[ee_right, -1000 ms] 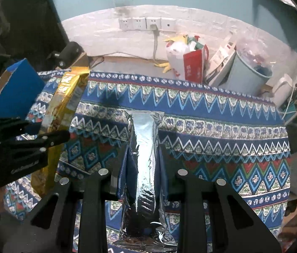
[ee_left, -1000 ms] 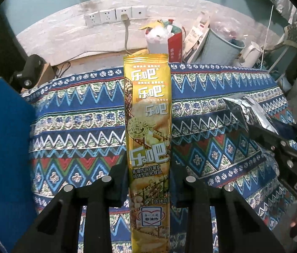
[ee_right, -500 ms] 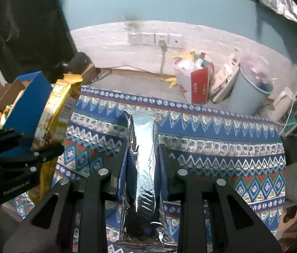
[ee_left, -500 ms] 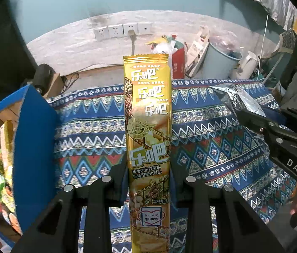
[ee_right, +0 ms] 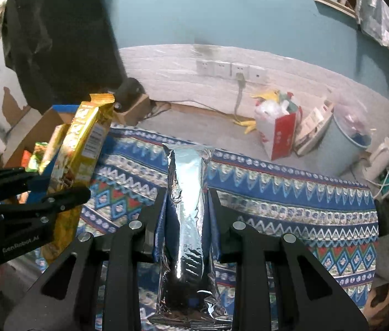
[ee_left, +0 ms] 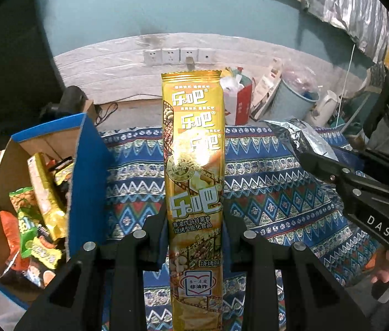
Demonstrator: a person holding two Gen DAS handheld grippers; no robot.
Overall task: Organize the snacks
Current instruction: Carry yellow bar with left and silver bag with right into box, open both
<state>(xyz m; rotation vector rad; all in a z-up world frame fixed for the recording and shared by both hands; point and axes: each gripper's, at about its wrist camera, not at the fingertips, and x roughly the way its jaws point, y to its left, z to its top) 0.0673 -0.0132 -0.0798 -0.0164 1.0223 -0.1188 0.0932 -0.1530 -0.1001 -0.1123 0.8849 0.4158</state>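
Left hand-held gripper (ee_left: 194, 220) clamps glossy gold packet (ee_left: 194, 165); right hand-held gripper (ee_right: 186, 209) clamps crinkled foil packet (ee_right: 187, 207).

Both grippers have risen from the patterned cloth (ee_left: 277, 193), carrying their packets. The blue box (ee_left: 84, 182) has come into view at left, its snack contents now exposed.

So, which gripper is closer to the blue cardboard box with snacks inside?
Left. The left gripper, shut on the gold packet, is right beside the box. The right gripper, holding the silver packet, is farther across the cloth.
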